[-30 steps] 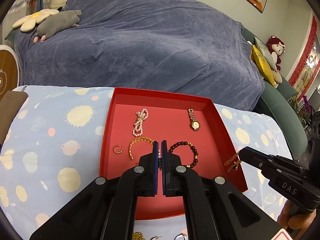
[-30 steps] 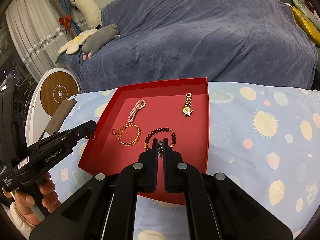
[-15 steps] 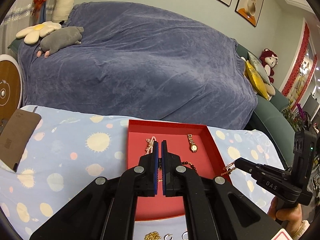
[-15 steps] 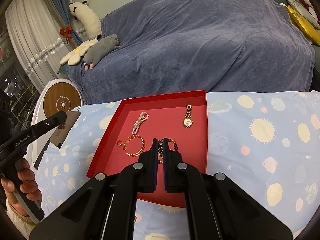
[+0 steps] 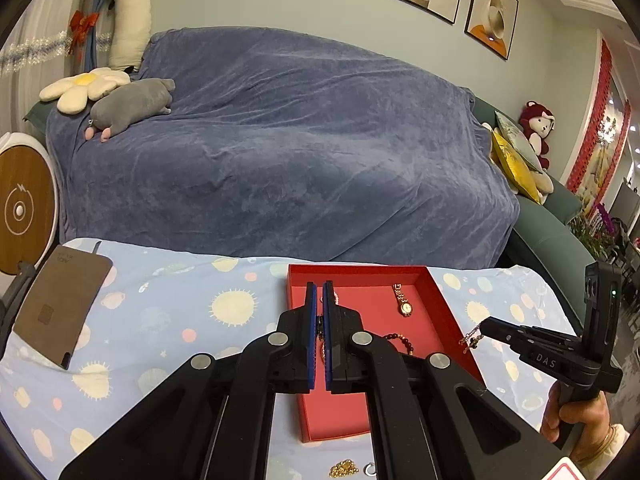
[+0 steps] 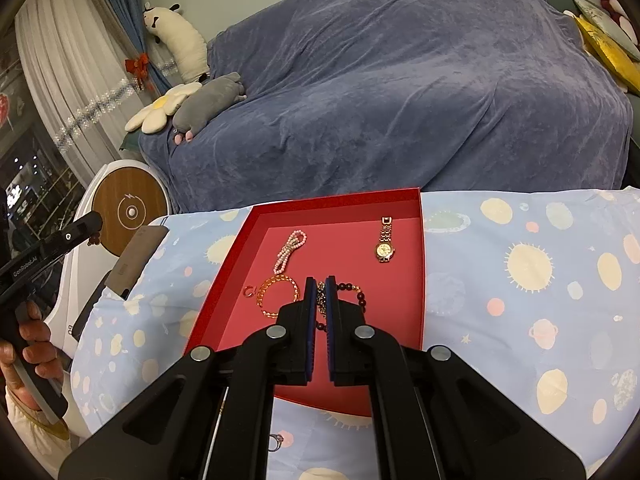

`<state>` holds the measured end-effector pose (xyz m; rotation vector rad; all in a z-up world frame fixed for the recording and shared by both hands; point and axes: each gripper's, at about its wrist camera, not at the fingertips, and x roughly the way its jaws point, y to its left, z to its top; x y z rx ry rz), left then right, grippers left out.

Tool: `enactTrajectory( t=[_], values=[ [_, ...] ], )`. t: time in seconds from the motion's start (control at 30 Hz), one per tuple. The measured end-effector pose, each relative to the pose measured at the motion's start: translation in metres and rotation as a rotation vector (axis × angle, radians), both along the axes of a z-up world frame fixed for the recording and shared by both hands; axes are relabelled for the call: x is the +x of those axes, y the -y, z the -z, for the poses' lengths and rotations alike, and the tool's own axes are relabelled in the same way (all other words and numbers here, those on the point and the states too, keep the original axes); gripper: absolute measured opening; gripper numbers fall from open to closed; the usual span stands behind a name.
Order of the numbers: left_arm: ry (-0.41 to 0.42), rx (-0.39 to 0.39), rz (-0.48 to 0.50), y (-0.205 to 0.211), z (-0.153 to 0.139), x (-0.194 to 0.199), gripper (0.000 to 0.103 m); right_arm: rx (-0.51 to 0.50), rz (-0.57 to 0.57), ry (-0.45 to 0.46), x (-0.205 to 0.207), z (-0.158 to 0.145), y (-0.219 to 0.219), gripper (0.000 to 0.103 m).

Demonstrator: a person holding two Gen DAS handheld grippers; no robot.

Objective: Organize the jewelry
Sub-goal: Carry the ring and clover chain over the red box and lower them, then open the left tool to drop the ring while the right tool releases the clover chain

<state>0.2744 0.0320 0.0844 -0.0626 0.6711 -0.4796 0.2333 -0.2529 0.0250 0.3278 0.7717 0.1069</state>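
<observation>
A blue sofa cover [image 6: 400, 92] is filling the background behind the table's patterned cloth [image 6: 520, 280], on which the red tray [image 6: 422, 240] is sitting. Inside the tray, a pink bead strand [image 6: 289, 249], gold watch [image 6: 385, 247], orange bracelet [image 6: 276, 294], dark bead bracelet [image 6: 352, 290] and small red ring [image 6: 249, 291] are lying apart. The right gripper [image 6: 320, 308] is hanging above the tray, clenching a gold chain [image 6: 321, 300] between nearly closed pads. The left gripper [image 5: 319, 332] is pinching something small and dark; I cannot tell what.
</observation>
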Motion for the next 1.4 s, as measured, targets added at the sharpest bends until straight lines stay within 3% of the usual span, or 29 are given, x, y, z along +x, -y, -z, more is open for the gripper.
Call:
enactTrajectory(
  t=[0.27,0.53,1.0,1.4],
  values=[
    [-0.049,0.058,0.043,0.032,0.032,0.001,0.001,-0.023,-0.015,-0.02,0.003,0.006,-0.007,0.003],
    [-0.101,0.009,0.125,0.049,0.054,0.004,0.001,-0.024,-0.01,-0.021,0.004,0.006,-0.002,0.004],
    [-0.137,0.068,0.13,0.072,0.077,0.006,0.001,-0.004,0.011,-0.042,0.006,0.016,0.01,0.006],
    [-0.213,0.051,0.108,0.066,0.085,0.013,0.002,-0.007,0.007,-0.042,0.005,0.016,0.007,0.006]
  ],
)
